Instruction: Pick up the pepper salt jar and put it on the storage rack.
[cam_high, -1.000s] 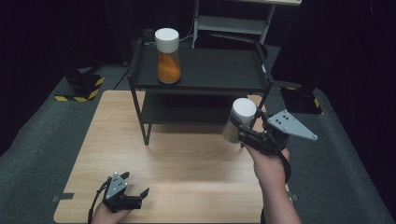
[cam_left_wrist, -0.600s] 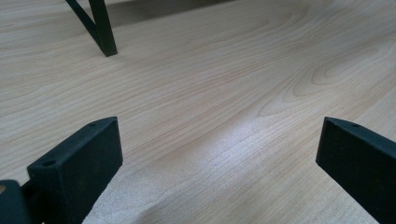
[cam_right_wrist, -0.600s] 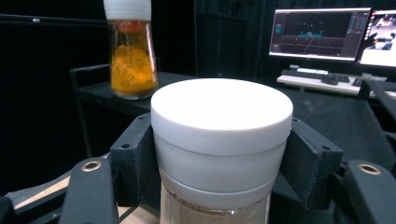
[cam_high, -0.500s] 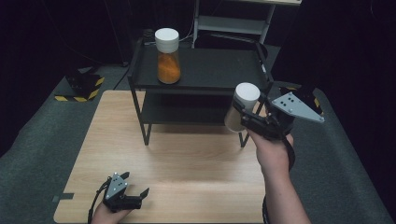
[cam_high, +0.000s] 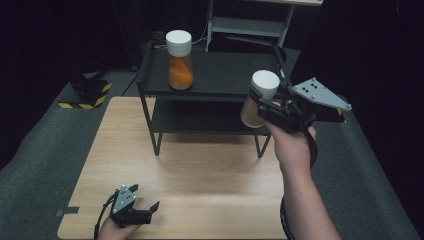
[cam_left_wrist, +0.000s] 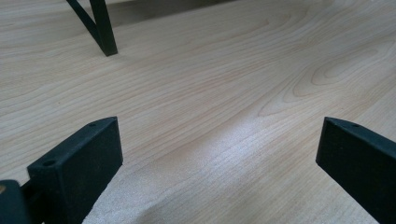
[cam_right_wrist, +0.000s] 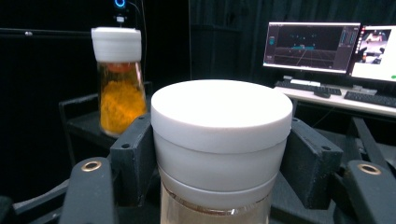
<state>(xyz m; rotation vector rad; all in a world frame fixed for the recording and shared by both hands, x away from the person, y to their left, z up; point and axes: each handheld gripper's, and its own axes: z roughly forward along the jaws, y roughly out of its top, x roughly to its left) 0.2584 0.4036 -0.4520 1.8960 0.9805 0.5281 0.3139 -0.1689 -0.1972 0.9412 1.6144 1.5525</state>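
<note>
Right tongs (cam_high: 260, 107) clamped on a white-lidded jar (cam_high: 259, 97) with pale contents, held in the air at the right front corner of the black shelf rack (cam_high: 215, 75), about level with its top shelf. In the right gripper view the jaws press both sides of the jar (cam_right_wrist: 219, 140) just under the lid. A second jar (cam_high: 179, 60), white lid, orange powder inside, stands upright on the top shelf toward its left end, well apart from the held one; seen behind and to the left in the right gripper view (cam_right_wrist: 117, 79). Left tongs (cam_high: 145, 212) sit low at the near left edge of the wooden surface (cam_high: 200, 170), jaws spread wide, nothing between them; bare wood (cam_left_wrist: 210, 116) in the left gripper view, with a rack leg (cam_left_wrist: 105, 28) farther off. Monitors (cam_right_wrist: 310, 46) and a keyboard (cam_right_wrist: 369, 98) in the background.
</note>
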